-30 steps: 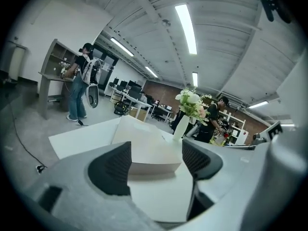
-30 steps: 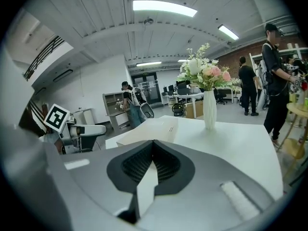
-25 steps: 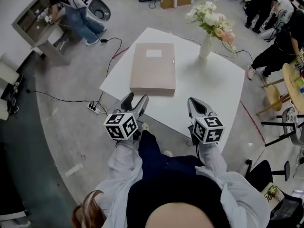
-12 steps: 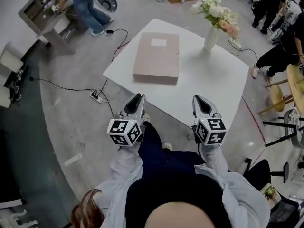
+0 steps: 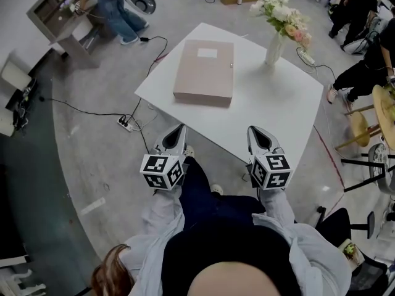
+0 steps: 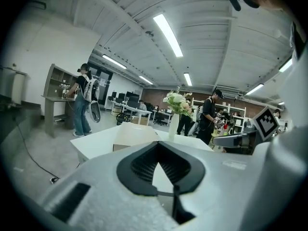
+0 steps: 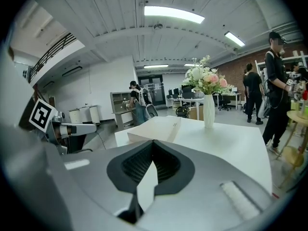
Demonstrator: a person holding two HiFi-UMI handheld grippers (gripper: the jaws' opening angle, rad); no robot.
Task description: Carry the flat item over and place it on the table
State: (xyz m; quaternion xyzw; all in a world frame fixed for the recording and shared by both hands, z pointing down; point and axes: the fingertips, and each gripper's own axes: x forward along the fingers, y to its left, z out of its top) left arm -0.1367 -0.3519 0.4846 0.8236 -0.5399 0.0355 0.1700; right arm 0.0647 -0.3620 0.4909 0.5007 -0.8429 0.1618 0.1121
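Note:
The flat item is a beige flat box (image 5: 205,71) with a white label, lying on the white table (image 5: 271,110) towards its far left corner. Both grippers hover at the table's near edge, well short of the box. My left gripper (image 5: 179,129) is shut with nothing in it. My right gripper (image 5: 254,131) is shut and empty too. The left gripper view shows the box (image 6: 132,136) beyond the closed jaws of the left gripper (image 6: 158,146). In the right gripper view the box (image 7: 159,129) lies ahead of the right gripper (image 7: 153,143).
A white vase of flowers (image 5: 274,45) stands at the table's far right. A power strip with cables (image 5: 125,125) lies on the floor left of the table. Stools (image 5: 361,125) and people stand to the right, and a person is at a shelf unit (image 5: 58,14) far left.
The left gripper's jaws have closed from spread to shut. Both grippers have drawn back a little from the table's near edge. The box has not moved.

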